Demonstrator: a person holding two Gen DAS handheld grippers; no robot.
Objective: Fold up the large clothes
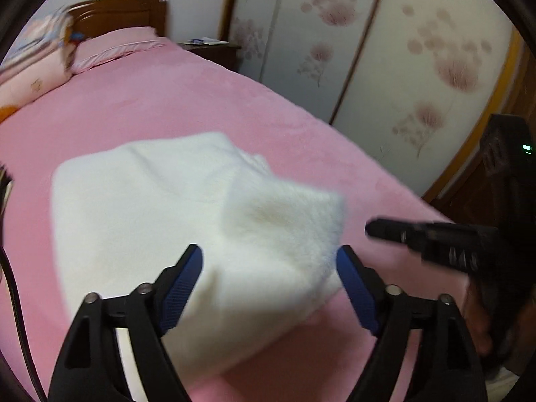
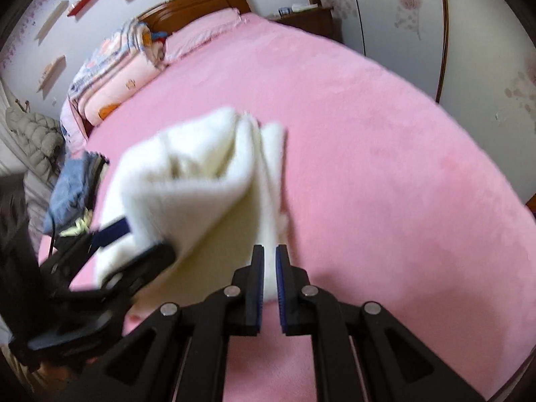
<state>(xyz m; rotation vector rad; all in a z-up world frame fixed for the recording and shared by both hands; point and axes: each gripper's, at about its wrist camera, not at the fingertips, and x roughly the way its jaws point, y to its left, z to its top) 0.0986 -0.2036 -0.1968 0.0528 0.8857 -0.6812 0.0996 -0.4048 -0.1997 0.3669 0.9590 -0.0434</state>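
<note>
A white fluffy garment [image 1: 174, 207] lies folded on the pink bed [image 1: 187, 100], with a thick folded flap raised at its right side. My left gripper [image 1: 269, 249] stands open astride that flap, and its blue pads [image 1: 182, 284] flank the fabric without pressing it. In the right wrist view the left gripper [image 2: 150, 238] straddles the garment [image 2: 201, 181] from the left. My right gripper [image 2: 269, 251] is shut; white cloth shows through the slit between its jaws. From the left wrist view the right gripper [image 1: 372, 227] hovers over pink bedding just right of the garment.
Pillows and folded quilts [image 2: 114, 77] lie by the wooden headboard [image 2: 201, 0]. A nightstand [image 2: 311, 16] stands at the far corner. Flowered wardrobe doors [image 1: 402, 50] run along the right side. A blue clothes pile [image 2: 73, 187] and a grey jacket [image 2: 33, 137] sit left of the bed.
</note>
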